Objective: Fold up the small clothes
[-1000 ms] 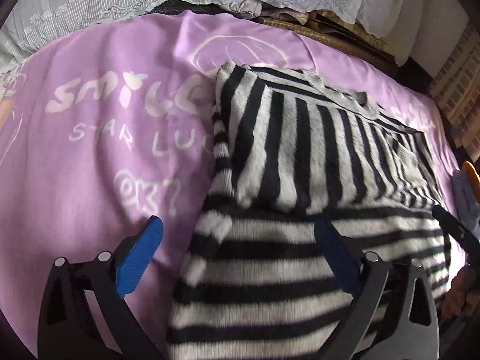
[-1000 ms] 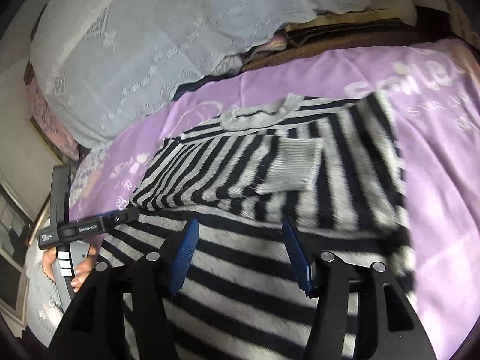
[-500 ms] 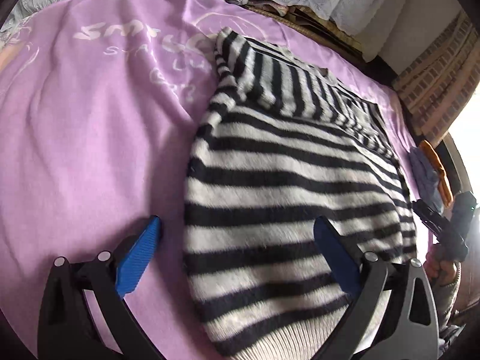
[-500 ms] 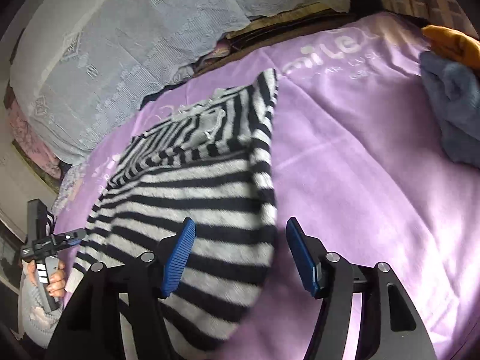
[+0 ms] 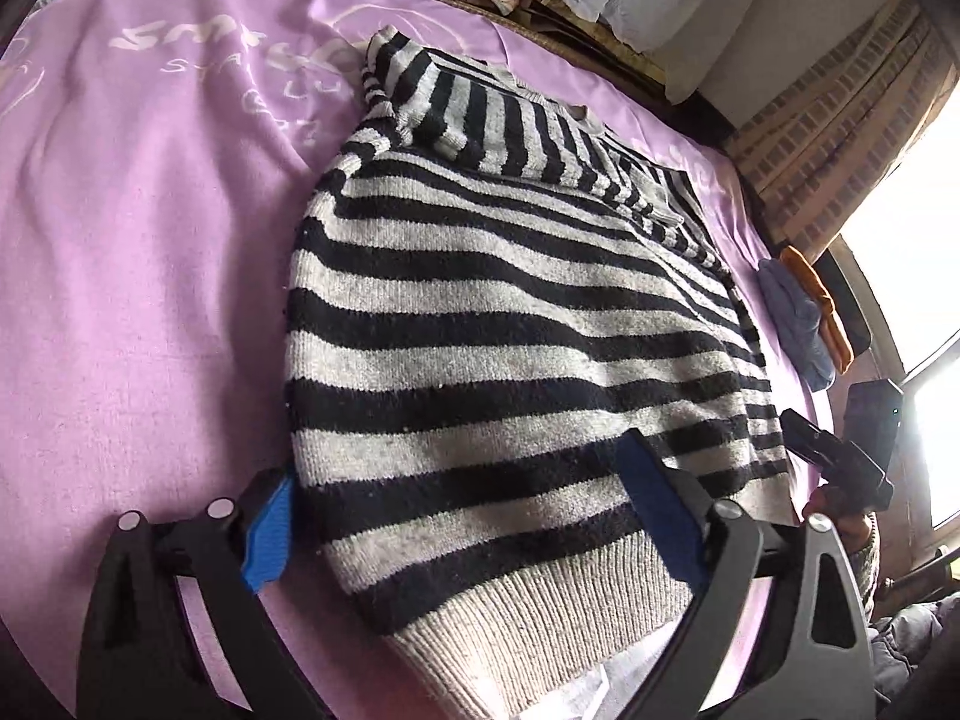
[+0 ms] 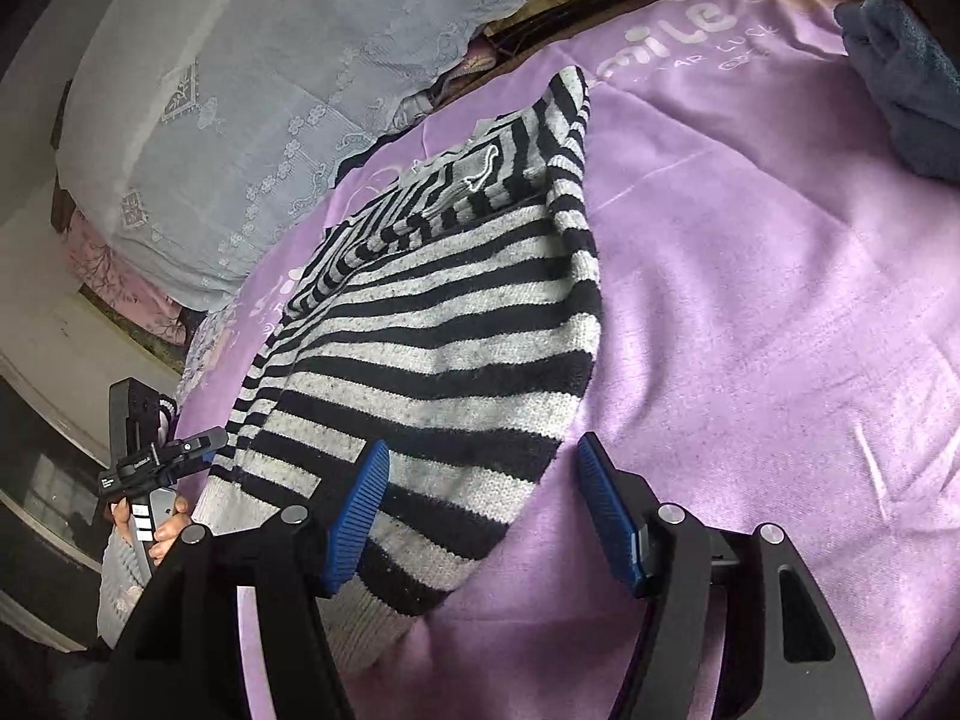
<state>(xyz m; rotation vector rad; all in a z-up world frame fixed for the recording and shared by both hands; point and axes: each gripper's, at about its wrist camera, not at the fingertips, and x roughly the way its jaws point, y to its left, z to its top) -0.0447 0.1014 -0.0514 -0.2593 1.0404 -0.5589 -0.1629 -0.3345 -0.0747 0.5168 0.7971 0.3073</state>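
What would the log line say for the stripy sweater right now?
item: black-and-grey striped knit sweater flat on purple bedsheet | left gripper: closing, astride hem corner | right gripper: open, astride other corner

Bare purple blanket point(image 5: 150, 276) lies open from 9 to 11 o'clock of the striped sweater point(image 5: 504, 324); folded blue and orange cloths point(image 5: 801, 312) crowd the 3 o'clock edge.
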